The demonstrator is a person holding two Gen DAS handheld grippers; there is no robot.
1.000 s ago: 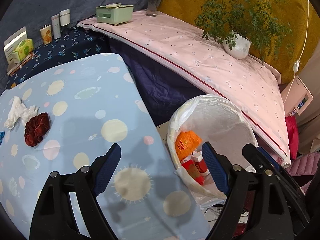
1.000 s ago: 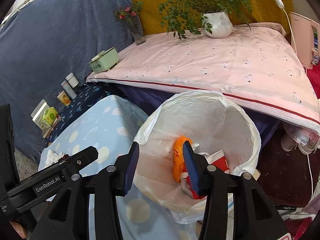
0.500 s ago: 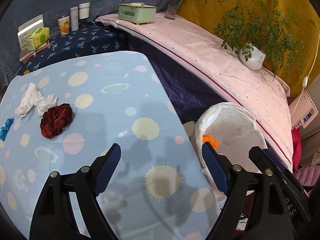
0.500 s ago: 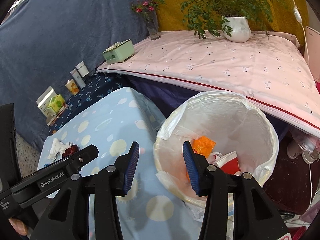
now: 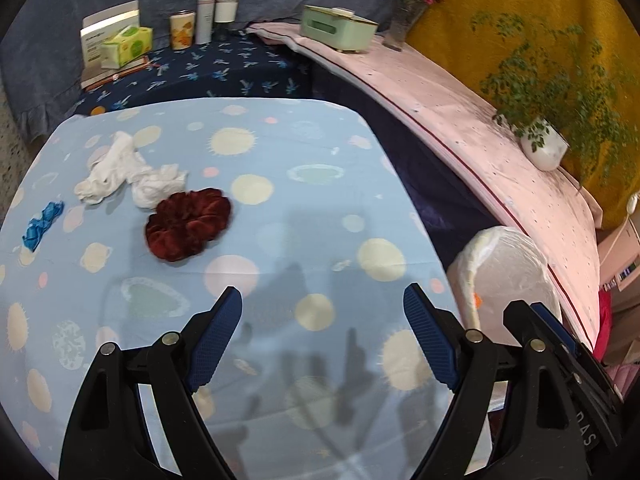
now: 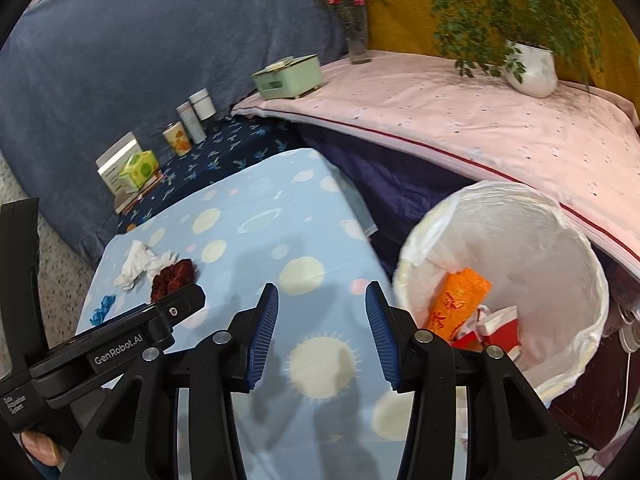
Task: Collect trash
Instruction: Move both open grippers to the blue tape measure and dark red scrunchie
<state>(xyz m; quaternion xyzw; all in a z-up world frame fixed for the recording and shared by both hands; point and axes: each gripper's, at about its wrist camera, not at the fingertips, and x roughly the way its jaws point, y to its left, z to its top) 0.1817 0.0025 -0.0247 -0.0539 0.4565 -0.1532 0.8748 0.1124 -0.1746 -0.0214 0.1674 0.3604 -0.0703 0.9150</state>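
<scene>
Both wrist views look steeply down over the blue tablecloth; both share the bin at its right.

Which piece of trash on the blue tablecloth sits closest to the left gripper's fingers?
The dark red crumpled piece. It lies nearer the left gripper than the white tissue wads behind it and the small blue scrap out at the cloth's left edge.

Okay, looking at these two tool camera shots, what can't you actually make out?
- Bin contents: left wrist view, the near rim hides all but an orange speck.
- Red carton in the bin: right wrist view, partly behind the right tool.
- Box lettering: too small in both views.
- Blue scrap: too small to identify.
</scene>
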